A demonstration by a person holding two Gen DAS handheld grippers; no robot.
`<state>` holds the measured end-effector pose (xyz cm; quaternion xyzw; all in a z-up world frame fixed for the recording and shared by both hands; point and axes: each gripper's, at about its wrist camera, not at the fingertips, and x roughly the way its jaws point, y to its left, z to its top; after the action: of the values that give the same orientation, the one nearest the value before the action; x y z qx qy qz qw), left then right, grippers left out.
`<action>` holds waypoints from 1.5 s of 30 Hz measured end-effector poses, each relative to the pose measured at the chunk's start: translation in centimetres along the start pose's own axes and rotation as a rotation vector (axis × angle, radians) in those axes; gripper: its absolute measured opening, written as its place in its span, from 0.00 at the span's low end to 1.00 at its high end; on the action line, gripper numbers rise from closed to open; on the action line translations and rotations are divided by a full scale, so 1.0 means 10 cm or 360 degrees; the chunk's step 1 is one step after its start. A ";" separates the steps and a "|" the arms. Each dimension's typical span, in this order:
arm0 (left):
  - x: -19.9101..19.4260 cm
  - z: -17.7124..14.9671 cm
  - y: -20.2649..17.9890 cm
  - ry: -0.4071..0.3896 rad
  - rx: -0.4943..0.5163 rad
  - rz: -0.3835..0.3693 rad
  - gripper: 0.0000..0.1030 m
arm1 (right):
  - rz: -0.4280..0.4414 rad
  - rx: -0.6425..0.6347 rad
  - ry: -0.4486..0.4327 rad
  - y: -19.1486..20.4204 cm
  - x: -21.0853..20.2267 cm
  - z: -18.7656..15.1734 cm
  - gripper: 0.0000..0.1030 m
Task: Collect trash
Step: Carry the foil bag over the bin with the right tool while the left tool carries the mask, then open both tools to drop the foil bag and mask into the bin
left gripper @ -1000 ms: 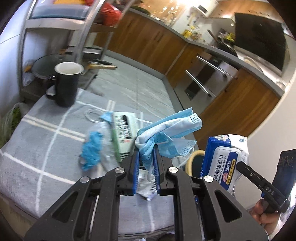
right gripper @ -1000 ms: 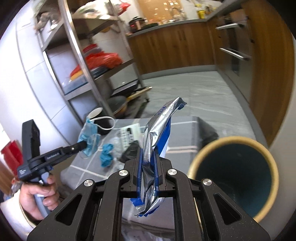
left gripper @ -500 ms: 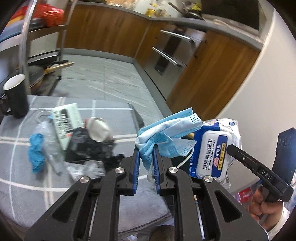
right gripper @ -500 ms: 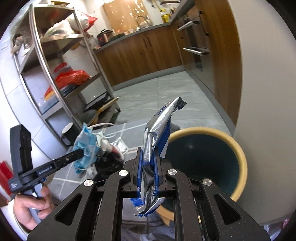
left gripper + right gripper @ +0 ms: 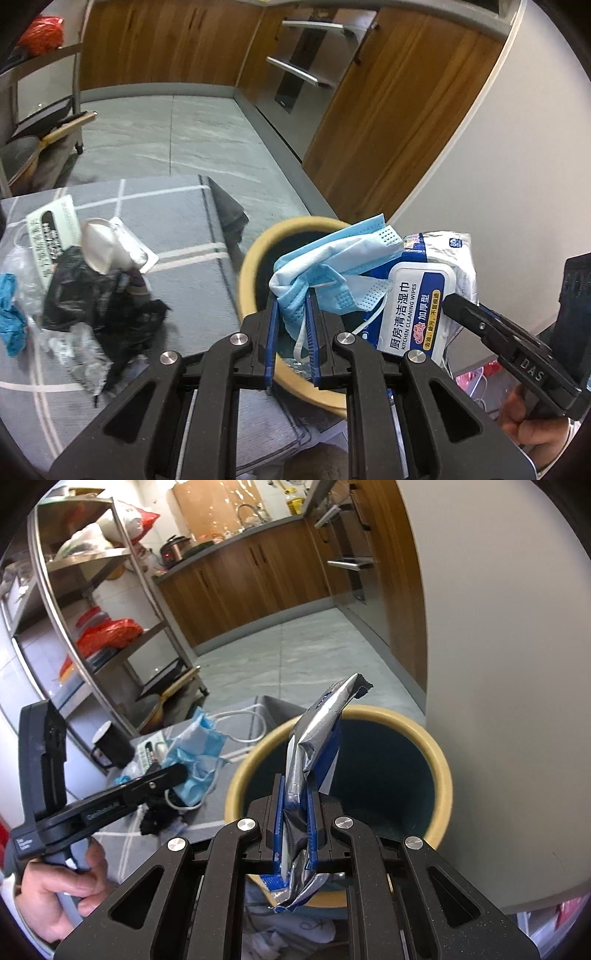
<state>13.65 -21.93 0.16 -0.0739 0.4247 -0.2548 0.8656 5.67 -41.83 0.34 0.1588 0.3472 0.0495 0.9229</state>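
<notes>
My left gripper is shut on a crumpled blue face mask and holds it over the near rim of a round bin with a yellow rim and dark inside. My right gripper is shut on a blue and silver wet-wipes pack and holds it upright over the same bin. The pack also shows in the left wrist view, just right of the mask. The mask shows in the right wrist view, left of the bin.
More trash lies on the grey checked tablecloth: a black bag, a blue glove, clear plastic, a white carton. A black mug stands far left. Metal shelving and wooden cabinets lie behind.
Both grippers have swung right from the table to above the bin, each still holding its item. The bin now fills more of both views.
</notes>
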 end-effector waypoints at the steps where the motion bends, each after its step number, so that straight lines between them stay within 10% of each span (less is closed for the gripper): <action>1: 0.05 0.00 -0.02 0.0017 0.0003 -0.0006 0.13 | -0.0007 0.0005 0.0006 -0.02 0.01 -0.01 0.12; 18: 0.65 -0.17 -0.09 0.0249 0.0069 0.0065 0.15 | -0.0066 0.0010 0.0090 -0.11 0.24 -0.12 0.12; 31: 0.47 -0.15 -0.05 0.0188 0.0059 0.0051 0.54 | -0.0118 0.0010 0.0087 -0.04 0.39 -0.07 0.12; 45: -0.07 -0.09 0.13 0.0061 0.0078 0.0066 0.59 | -0.0153 0.0040 0.0172 -0.11 0.44 -0.14 0.39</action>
<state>13.14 -20.40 -0.38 -0.0388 0.4362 -0.2486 0.8640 8.06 -41.56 -3.78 0.1506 0.4045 0.0092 0.9020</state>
